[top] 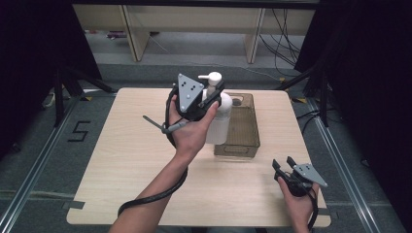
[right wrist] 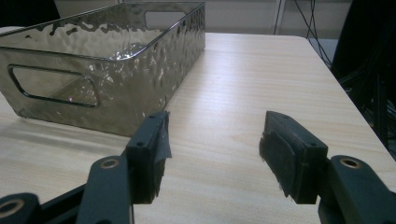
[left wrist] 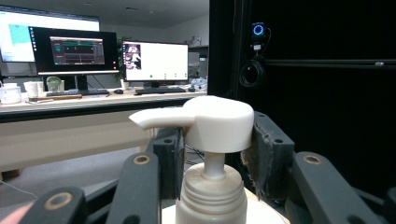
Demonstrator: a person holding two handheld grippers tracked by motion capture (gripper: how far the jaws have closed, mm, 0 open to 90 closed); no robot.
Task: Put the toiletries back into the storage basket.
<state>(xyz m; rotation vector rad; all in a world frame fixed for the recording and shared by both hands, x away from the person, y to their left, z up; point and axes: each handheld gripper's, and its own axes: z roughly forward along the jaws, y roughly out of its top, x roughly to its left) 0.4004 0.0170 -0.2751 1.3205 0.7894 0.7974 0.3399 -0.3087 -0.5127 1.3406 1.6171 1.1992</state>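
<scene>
The pump bottle (top: pixel 217 112) was held by its neck in the left hand-held gripper (top: pixel 209 99), seemingly lifted just left of the bin (top: pixel 243 141). Placing it inside was left undone. The right hand-held gripper (top: pixel 283 165) was kept spread above the near-right tabletop (top: pixel 126 160).

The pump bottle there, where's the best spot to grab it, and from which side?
Probably just as the left gripper holds it now: at the narrow top, on either side of the pump head and neck. The pump bottle stands upright, so a level approach from its near side fits. The body looks wider and smoother, likely harder to clamp. The spout points sideways, clear of the pads.
</scene>
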